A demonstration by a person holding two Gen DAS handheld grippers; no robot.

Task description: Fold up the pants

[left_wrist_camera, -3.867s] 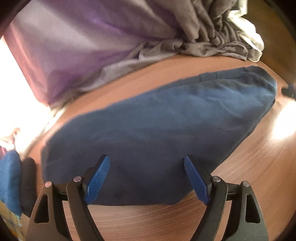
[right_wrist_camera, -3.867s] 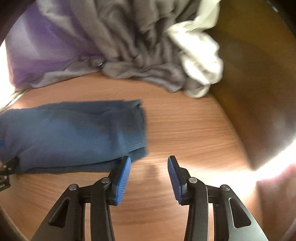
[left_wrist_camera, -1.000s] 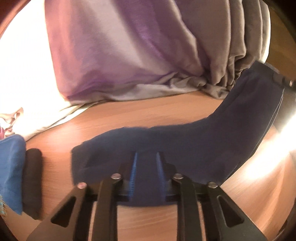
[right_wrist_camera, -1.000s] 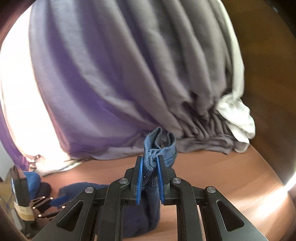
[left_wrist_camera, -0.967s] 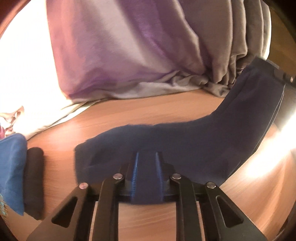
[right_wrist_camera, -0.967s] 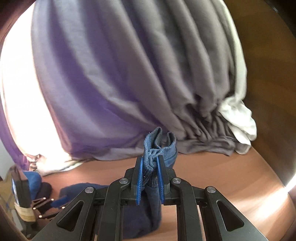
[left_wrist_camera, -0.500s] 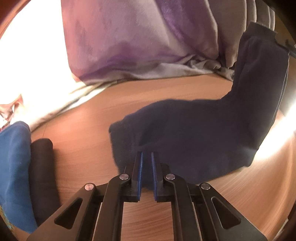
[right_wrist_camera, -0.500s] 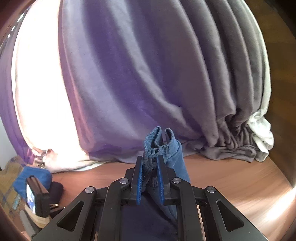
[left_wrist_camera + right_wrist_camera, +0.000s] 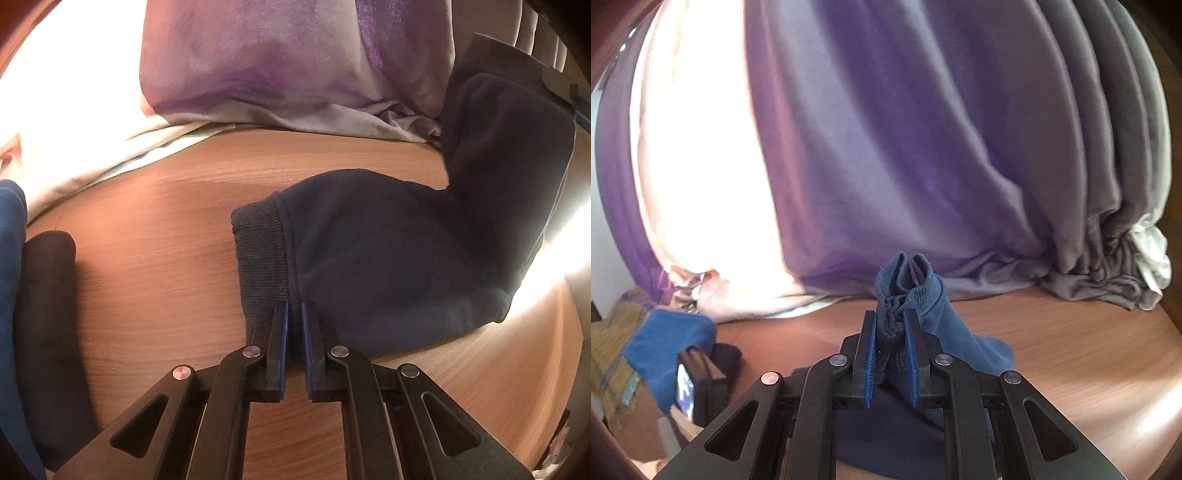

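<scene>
Left gripper (image 9: 293,314) clenched on the ribbed cuff edge of the pants (image 9: 388,258), now carried further across the wooden table (image 9: 155,236), while the right gripper (image 9: 889,332) still grasps the raised opposite end, bringing the fold near completion.

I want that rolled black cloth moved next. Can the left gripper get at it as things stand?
Probably not yet: the left gripper is shut on the navy pants. The rolled black cloth lies uncovered on the table.
</scene>
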